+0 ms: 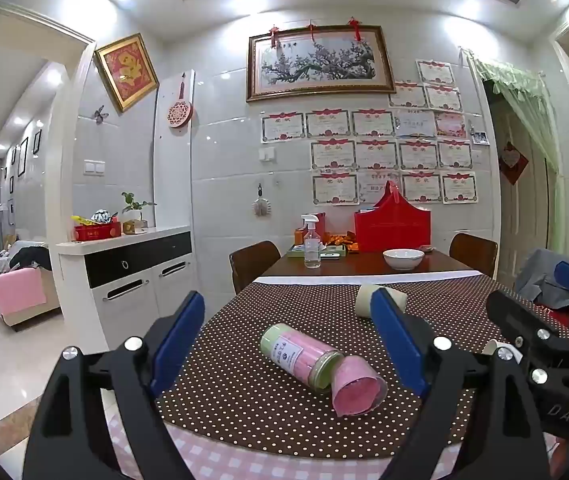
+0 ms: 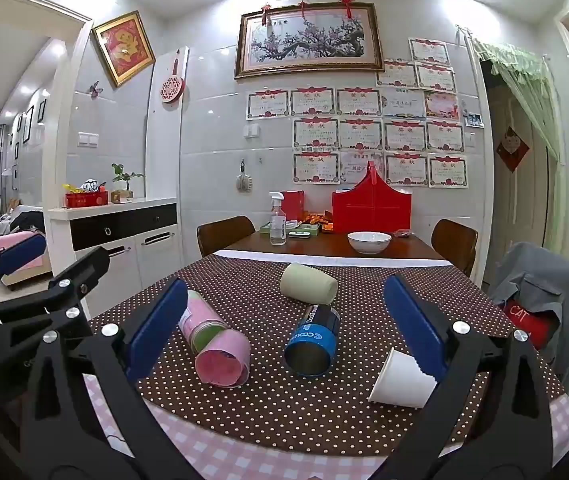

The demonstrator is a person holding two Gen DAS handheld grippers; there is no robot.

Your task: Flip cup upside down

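Observation:
Several cups lie on their sides on the brown dotted cloth [image 2: 284, 412]. A pink-and-green cup [image 1: 320, 364] with its pink mouth toward me lies between my left gripper's open blue pads; it also shows in the right wrist view [image 2: 214, 344]. A blue cup [image 2: 314, 340] lies between my right gripper's open pads. A white paper cup [image 2: 400, 380] lies just by the right pad. A pale green cup [image 2: 308, 282] lies farther back. My left gripper [image 1: 296, 340] and right gripper [image 2: 288, 324] are both open and empty, above the table's near edge.
A white bowl [image 2: 369, 241], a spray bottle [image 2: 277, 220] and a red box [image 2: 371, 210] stand at the table's far end. Chairs stand on both sides; one on the right carries a grey jacket [image 2: 540, 284]. A white cabinet [image 2: 120, 236] is at the left.

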